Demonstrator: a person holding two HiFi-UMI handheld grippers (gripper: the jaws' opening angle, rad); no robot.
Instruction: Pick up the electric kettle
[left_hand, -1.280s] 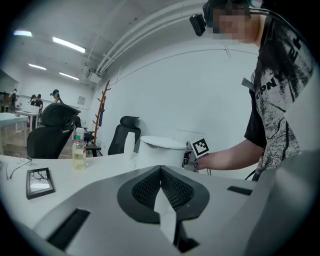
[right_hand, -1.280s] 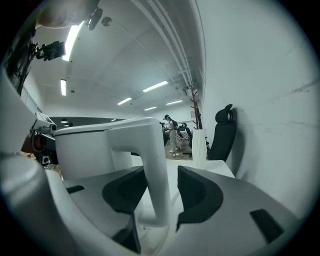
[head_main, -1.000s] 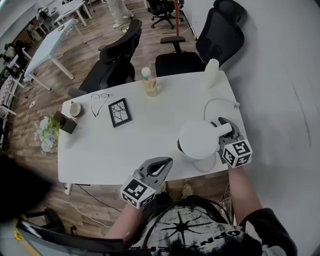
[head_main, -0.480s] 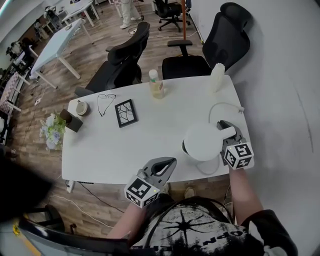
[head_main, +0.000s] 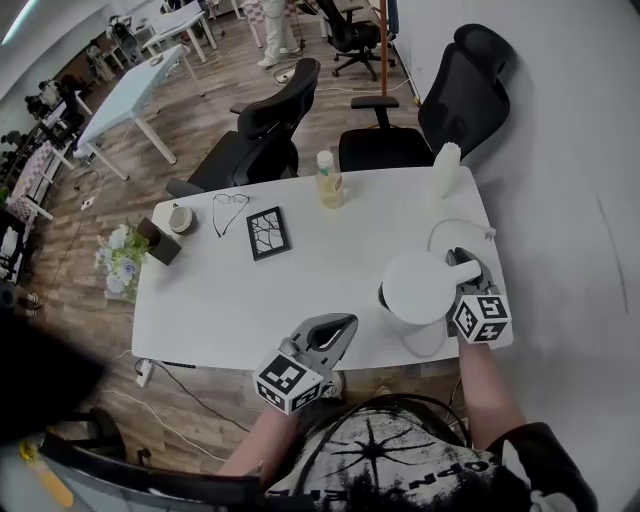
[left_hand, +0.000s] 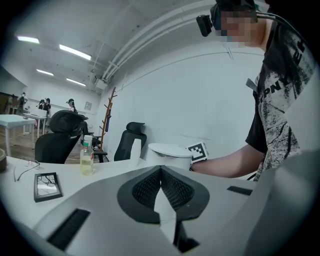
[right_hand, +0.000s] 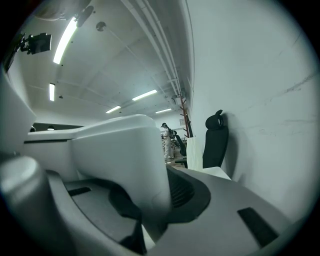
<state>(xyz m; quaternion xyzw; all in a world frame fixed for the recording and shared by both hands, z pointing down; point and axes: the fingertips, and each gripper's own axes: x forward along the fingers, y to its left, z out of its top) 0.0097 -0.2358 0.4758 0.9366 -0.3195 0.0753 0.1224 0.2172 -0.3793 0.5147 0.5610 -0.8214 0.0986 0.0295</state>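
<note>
Two grippers in play, and the action is on the right one! Our right gripper (head_main: 461, 266) is clamped onto the electric kettle (head_main: 418, 286). Its jaws have just come in from wide and eased back a hair, and the white handle (right_hand: 125, 160) sits squeezed between them, filling the gap in the right gripper view. The kettle body sits just to the left of that gripper, right up against it, at the near right corner of the white table (head_main: 230, 300). Whether it has left the tabletop we cannot tell. Just beyond the right gripper's tips, a white cord (head_main: 452, 224) loops across the table.

Over on our other side, the left gripper (head_main: 344, 325) hovers at the table's near edge, jaws narrow, pads pressed together with nothing between them. It points roughly toward the kettle, which stands ahead and a little to its right, well apart from it. Farther ahead and off to its left lie a picture frame (head_main: 268, 233) and a pair of glasses (head_main: 230, 208). Well beyond its tips, a bottle (head_main: 328, 182) of yellowish liquid stands upright.
</note>
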